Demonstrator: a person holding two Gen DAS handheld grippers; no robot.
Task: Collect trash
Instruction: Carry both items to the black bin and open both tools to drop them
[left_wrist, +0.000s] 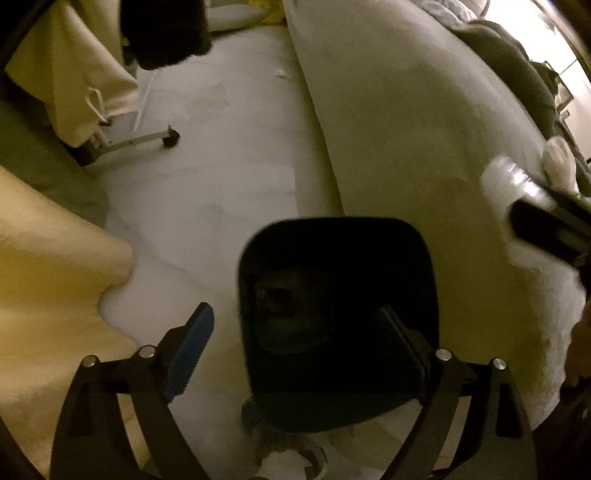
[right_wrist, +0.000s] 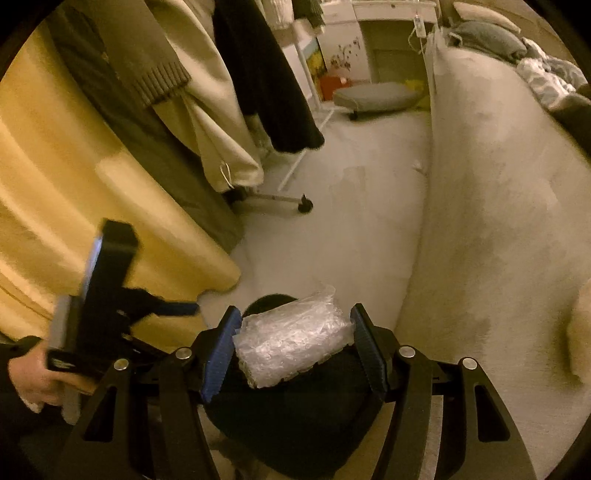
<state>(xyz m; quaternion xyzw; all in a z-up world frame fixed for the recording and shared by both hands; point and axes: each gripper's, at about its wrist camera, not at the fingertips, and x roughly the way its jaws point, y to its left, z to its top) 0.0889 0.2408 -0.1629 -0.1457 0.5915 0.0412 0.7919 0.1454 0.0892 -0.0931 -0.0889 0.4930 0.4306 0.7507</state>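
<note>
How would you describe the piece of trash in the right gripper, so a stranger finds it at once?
Start at the big pale bed, then look down to the black bin on the floor beside it. Above its opening, the right gripper pinches a wad of clear bubble wrap, the only shiny, crinkled, see-through thing there.

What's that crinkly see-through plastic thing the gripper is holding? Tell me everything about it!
It is a crumpled clear plastic bundle, like scrunched wrapping or bubble wrap, shiny and wrinkly all over. It forms a chunky lump, lying sideways and slightly tilted. The right gripper squeezes it between its two blue-padded fingers, one on each end. It hangs right above the open black trash bin, not yet dropped inside.
</note>
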